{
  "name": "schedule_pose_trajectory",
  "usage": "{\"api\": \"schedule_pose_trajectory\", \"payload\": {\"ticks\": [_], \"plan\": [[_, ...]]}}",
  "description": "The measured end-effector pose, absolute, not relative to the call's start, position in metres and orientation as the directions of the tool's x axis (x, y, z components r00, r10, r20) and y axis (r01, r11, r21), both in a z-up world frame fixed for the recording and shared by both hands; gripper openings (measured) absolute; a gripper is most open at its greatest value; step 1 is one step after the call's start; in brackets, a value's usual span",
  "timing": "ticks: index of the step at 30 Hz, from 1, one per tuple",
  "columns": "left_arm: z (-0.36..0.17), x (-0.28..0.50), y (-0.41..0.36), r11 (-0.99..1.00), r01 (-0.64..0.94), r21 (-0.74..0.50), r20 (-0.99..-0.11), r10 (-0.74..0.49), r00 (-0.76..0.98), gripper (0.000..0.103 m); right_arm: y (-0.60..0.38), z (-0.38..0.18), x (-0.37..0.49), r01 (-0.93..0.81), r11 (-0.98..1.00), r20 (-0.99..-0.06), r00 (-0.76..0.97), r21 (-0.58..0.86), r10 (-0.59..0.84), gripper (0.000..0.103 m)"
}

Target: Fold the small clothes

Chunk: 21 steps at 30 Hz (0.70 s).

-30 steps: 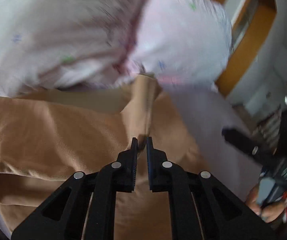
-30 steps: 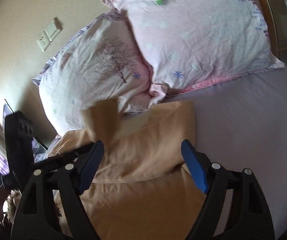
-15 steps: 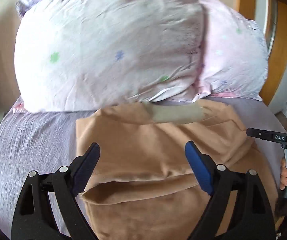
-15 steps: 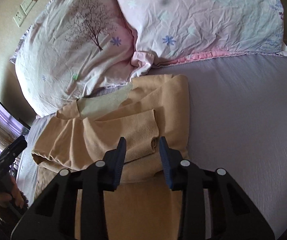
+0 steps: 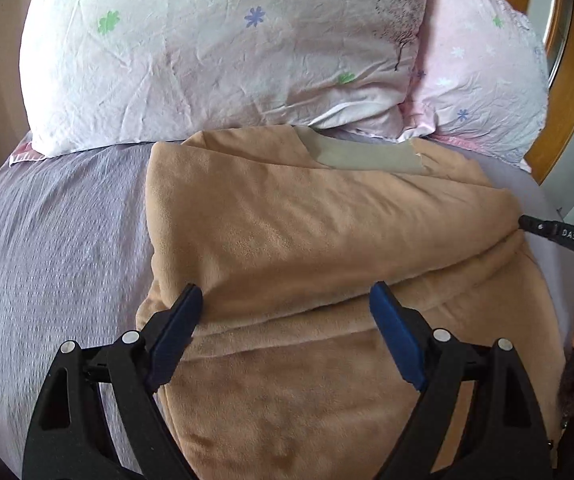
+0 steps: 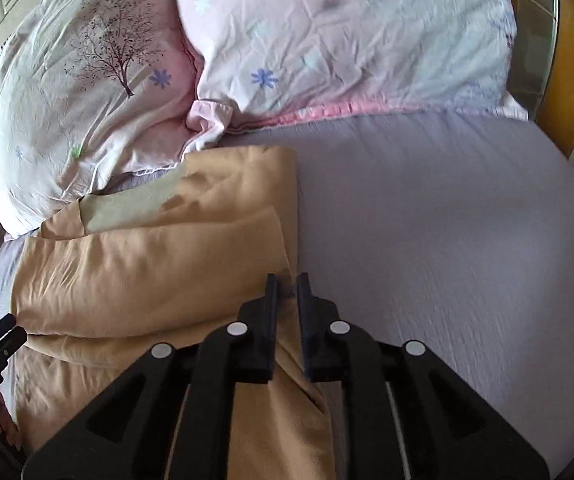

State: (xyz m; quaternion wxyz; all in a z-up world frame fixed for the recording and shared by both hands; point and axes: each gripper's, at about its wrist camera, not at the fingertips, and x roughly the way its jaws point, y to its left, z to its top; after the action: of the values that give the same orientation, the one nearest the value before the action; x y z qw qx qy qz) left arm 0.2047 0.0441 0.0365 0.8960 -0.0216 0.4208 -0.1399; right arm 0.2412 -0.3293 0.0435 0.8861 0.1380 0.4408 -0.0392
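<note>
A tan garment (image 5: 307, 240) lies on the lilac bed sheet (image 5: 55, 248), its sleeve folded across the body, a grey-green neck lining at the far end. My left gripper (image 5: 287, 312) is open, its jaws wide apart just above the folded sleeve, holding nothing. The garment also shows in the right wrist view (image 6: 147, 256). My right gripper (image 6: 287, 284) is shut on the garment's right edge, where the folded sleeve ends. It shows at the right edge of the left wrist view (image 5: 547, 232).
Two pale pink printed pillows (image 5: 215, 52) (image 6: 347, 36) lie at the head of the bed, touching the garment's collar. A wooden frame (image 5: 567, 80) stands at the far right. Bare sheet (image 6: 447, 240) spreads to the right of the garment.
My left gripper let go of the sleeve, opened and drew back. My right gripper closed from wide open onto the garment's right edge. The sleeve now lies folded across the body.
</note>
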Motion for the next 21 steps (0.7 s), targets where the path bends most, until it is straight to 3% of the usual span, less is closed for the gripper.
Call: {"api": "schedule_pose_trajectory", "payload": {"ticks": [1,3,6,9,13,18,21], "plan": [[0.042,0.193,0.051,0.952,0.245,-0.184,-0.732,-0.299,0.613,0.087,-0.336,0.049,0.227,0.16,0.95,-0.762,0.639,0.267,0.107,0.035],[0.055,0.164,0.068,0.932,0.275,-0.237,-0.695,-0.361,0.622,0.087,-0.345,0.063,0.193,0.071,0.935,-0.681,0.704,0.348,0.201,0.057],[0.067,0.11,0.101,0.885,0.338,-0.321,-0.632,-0.466,0.619,0.088,-0.347,0.079,0.129,-0.134,0.898,-0.56,0.74,0.419,0.372,0.065],[0.062,0.057,0.133,0.812,0.399,-0.427,-0.582,-0.584,0.565,0.09,-0.347,0.077,0.065,-0.309,0.835,-0.522,0.667,0.455,0.531,0.078],[0.035,-0.006,0.172,0.74,0.399,-0.541,-0.534,-0.669,0.517,0.09,-0.353,0.045,-0.017,-0.386,0.766,-0.55,0.536,0.514,0.64,0.08],[-0.015,-0.049,0.198,0.713,0.312,-0.628,-0.545,-0.689,0.477,0.09,-0.367,-0.007,-0.053,-0.236,0.782,-0.642,0.462,0.576,0.612,0.08],[-0.038,-0.047,0.191,0.71,0.286,-0.643,-0.564,-0.692,0.45,0.09,-0.373,-0.034,-0.046,-0.181,0.765,-0.649,0.433,0.618,0.626,0.08]]}}
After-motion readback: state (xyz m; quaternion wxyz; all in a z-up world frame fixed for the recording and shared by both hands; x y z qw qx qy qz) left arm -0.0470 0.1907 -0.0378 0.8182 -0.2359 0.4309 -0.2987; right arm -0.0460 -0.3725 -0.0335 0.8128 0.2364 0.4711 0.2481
